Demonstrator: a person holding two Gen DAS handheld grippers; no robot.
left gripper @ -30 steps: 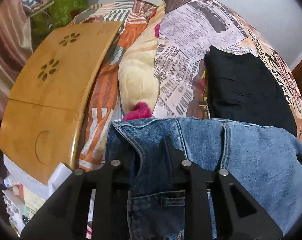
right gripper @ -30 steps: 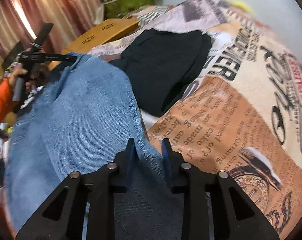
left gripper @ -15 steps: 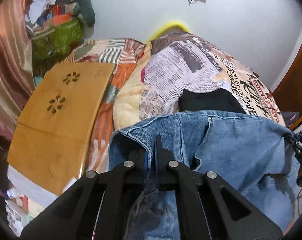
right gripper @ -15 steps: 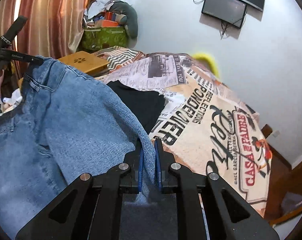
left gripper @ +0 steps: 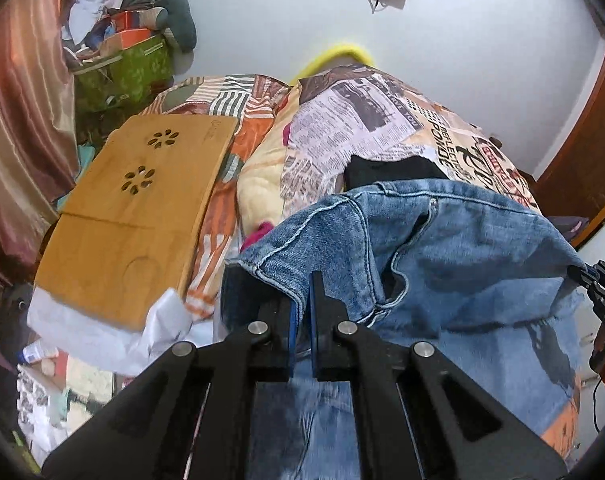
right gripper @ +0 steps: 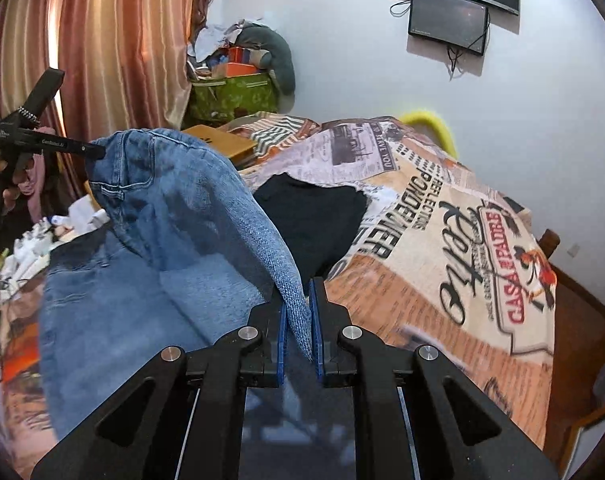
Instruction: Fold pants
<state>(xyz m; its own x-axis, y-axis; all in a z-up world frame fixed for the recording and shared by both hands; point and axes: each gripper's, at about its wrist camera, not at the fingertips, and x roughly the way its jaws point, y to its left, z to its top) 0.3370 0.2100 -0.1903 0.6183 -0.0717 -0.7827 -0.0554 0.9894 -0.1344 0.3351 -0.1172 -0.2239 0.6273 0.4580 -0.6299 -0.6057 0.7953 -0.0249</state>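
We've got both grippers, left gripper [left gripper: 301, 312] & right gripper [right gripper: 301, 312], clamped on the jeans [left gripper: 442, 264], waist edge stretched between them above the bed's [right gripper: 442, 240] near edge, legs hanging down.

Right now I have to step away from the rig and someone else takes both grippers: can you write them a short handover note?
Left gripper: shut on the waistband corner of the blue denim jeans.
Right gripper: shut on the jeans' other edge.
Where things are: the jeans hang lifted between the two grippers above the newspaper-print bedspread, beside a black folded garment lying on it. A wooden lap tray lies on the bed's left side.
Done: both edges gripped, jeans raised.
Left: no fold is visible yet; probably lay them flat on the bedspread and fold.
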